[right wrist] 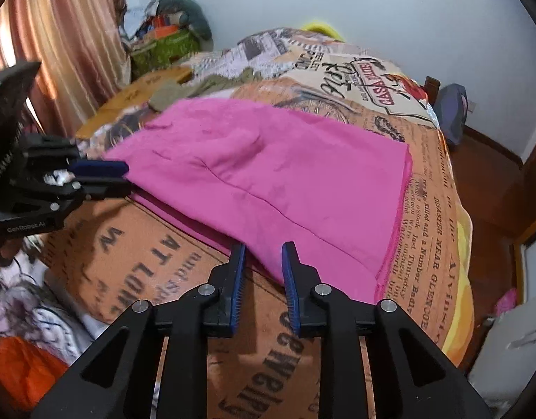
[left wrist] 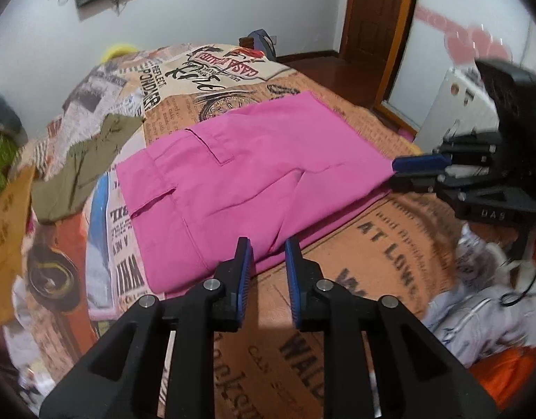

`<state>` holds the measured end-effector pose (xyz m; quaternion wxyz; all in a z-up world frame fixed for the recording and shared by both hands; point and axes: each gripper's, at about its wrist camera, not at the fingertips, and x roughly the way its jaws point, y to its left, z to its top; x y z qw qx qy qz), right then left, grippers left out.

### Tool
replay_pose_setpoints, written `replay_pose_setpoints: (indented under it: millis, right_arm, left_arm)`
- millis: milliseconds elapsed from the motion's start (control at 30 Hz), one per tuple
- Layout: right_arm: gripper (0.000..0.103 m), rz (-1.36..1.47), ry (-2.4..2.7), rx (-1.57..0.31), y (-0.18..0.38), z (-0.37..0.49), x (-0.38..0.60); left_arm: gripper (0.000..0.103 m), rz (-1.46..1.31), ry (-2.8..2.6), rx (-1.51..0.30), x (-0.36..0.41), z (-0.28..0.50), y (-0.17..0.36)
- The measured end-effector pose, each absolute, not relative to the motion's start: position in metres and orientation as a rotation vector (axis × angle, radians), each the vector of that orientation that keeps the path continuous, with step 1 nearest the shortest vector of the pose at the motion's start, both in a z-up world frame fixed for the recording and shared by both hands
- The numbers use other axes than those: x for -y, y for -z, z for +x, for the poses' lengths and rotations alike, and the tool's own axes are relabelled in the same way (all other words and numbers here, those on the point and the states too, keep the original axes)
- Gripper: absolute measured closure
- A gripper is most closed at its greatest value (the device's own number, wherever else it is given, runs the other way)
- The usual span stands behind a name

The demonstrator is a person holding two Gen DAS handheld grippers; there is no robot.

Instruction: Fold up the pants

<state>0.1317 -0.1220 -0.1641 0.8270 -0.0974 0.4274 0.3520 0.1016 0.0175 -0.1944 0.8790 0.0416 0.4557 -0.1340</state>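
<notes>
Pink cotton pants point(left wrist: 247, 174) lying folded flat on the newspaper-print bedspread point(left wrist: 390, 251), left gripper point(left wrist: 266, 244) and right gripper point(right wrist: 263, 249) both parted, empty at the near edge — risking dragged, slipping layers.

The left tool point(left wrist: 268, 244) has its jaws apart, with a clear gap between the blue pads point(left wrist: 245, 272). The right tool point(right wrist: 263, 249) is parted the same way. Each tool is seen from the side in the other view, left point(right wrist: 103, 174) and right point(left wrist: 419, 167), fingers lying level.
</notes>
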Motion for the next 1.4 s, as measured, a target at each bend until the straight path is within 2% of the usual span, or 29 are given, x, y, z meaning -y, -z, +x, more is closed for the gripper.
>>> replay_pose_setpoints:
  millis: [133,300,667,1200,1233,1267,1400]
  right_arm:
    - [0.084,-0.213,-0.761,-0.840,0.144,0.125,0.116]
    - [0.072,-0.166,-0.778,-0.799,0.137,0.133,0.101]
    - [0.072,0.035,-0.752,-1.023,0.202,0.170,0.101]
    - [0.072,0.035,-0.549,-1.092,0.217,0.172,0.171]
    - [0.072,0.038,-0.529,-1.100,0.220,0.172,0.177]
    - [0.072,0.044,-0.522,-1.104,0.221,0.171,0.180]
    - [0.072,0.092,-0.499,-1.118,0.226,0.167,0.195]
  left_arm:
    - [0.083,0.046,0.285,-0.897,-0.018,0.100,0.171]
    - [0.083,0.041,0.267,-0.865,-0.008,0.116,0.158]
    - [0.083,-0.025,0.203,-1.011,-0.011,0.150,0.220]
    - [0.083,-0.022,0.144,-0.987,-0.051,0.112,0.214]
    - [0.082,-0.023,0.120,-0.990,-0.055,0.111,0.215]
    - [0.075,-0.035,0.108,-0.992,-0.058,0.111,0.215]
    - [0.072,-0.151,0.117,-0.991,-0.077,0.106,0.218]
